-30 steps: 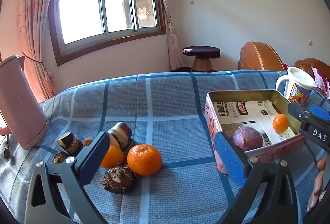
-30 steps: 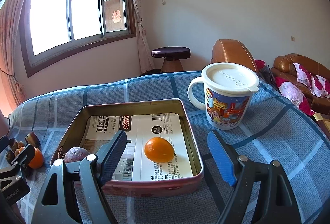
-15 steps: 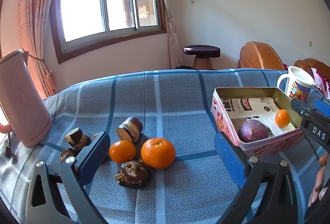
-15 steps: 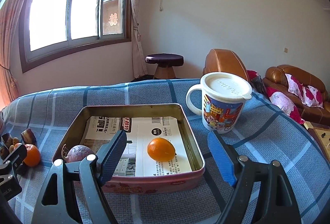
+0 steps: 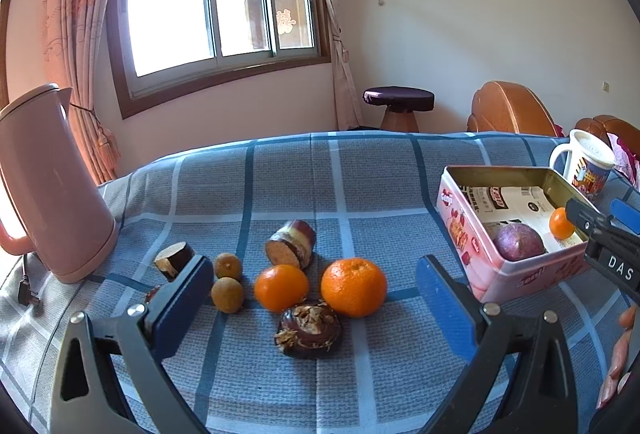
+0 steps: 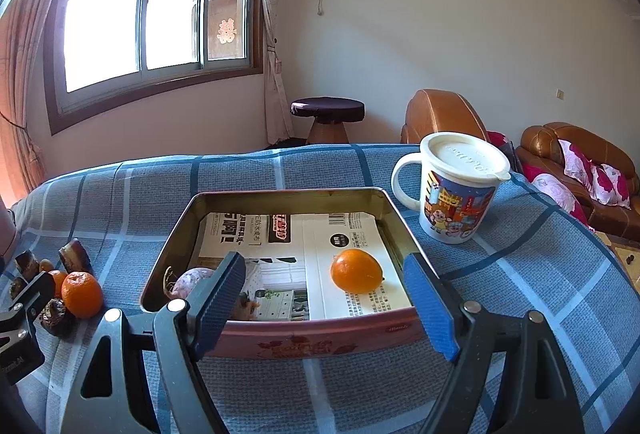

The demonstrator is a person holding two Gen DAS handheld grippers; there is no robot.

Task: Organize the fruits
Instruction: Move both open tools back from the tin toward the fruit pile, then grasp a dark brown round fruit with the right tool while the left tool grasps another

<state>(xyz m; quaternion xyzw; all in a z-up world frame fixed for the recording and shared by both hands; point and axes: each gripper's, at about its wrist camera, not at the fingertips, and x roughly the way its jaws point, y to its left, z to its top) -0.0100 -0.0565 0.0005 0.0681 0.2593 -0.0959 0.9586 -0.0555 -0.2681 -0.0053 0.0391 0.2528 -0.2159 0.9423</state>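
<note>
**A:** What do the jaws show?

**B:** My left gripper (image 5: 312,298) stands wide apart with nothing between its flat blue pads. Framed in that gap at lower centre are a large dimpled orange (image 5: 354,287), a smaller smooth orange (image 5: 281,287) touching it on the left, and a dark, flaky-topped water chestnut (image 5: 308,328) just in front. My right gripper (image 6: 326,308) is spread too, holding nothing, above the near wall of the pink tin (image 6: 320,338).

**A:** And inside the tin?

**B:** Printed paper lines the bottom. A small glossy orange (image 6: 355,271) lies right of centre, and a round purple fruit (image 6: 188,280) sits in the lower-left corner, partly behind my left pad.

**A:** Further out?

**B:** In the left view, two rough brown longans (image 5: 227,280) and a cut sugarcane piece (image 5: 291,243) lie left of and behind the oranges. A matte pink kettle (image 5: 48,186) stands at the left edge. A lidded cartoon mug (image 6: 456,190) stands just right of the tin. Everything rests on a woven blue plaid cloth (image 5: 360,186); window upper left, leather sofa at right.
</note>
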